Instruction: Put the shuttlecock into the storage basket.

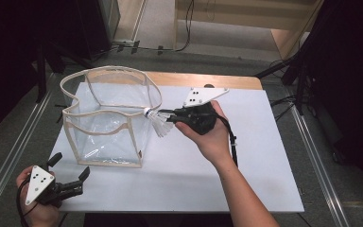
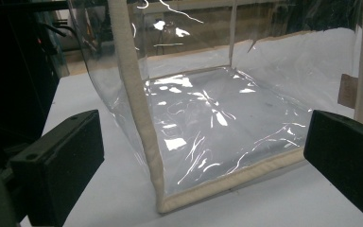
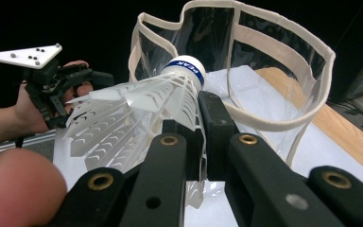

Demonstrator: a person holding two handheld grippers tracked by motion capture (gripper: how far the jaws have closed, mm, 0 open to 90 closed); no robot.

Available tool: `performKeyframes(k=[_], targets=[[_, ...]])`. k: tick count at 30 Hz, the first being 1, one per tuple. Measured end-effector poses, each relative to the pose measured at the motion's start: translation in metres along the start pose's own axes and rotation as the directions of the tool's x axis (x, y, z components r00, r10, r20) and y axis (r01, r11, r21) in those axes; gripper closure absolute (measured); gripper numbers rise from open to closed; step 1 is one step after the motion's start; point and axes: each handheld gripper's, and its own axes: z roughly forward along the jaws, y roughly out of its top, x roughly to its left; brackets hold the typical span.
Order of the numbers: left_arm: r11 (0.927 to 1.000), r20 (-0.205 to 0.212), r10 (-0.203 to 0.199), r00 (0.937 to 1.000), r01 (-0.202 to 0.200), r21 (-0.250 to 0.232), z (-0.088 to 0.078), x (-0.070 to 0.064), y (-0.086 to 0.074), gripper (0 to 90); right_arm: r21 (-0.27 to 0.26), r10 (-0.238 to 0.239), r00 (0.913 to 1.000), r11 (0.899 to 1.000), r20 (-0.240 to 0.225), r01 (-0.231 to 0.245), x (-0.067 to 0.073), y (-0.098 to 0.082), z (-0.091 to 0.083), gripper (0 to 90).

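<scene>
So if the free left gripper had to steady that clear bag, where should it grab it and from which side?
Judging by its shape, the stiff cream-trimmed corner edge of the clear bag nearest the left gripper is the best hold. The plastic walls between the trims look slick and floppy. Come in level from the person's side, where the open fingers already face that corner, away from the shuttlecock in the right gripper.

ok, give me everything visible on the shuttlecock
The shuttlecock is white, with a skirt of feather-like vanes, plastic by the look, and a rounded white cork tip wrapped in a blue band with lettering. It lies roughly level, clamped by its skirt in the right hand-held gripper, off the table, tip pointing at the upper rim of the clear bag. In the high view the tip is at the rim; contact is unclear.
</scene>
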Motion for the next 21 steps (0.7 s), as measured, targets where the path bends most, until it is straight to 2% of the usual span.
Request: performKeyframes(k=[21], targets=[[1.0, 0.004, -0.001, 1.0, 0.001, -0.001, 0.0, 0.0, 0.0, 0.0, 0.007, -0.013, 0.9999, 1.0, 0.004, 0.013, -0.005, 0.016, 0.014, 85.0]])
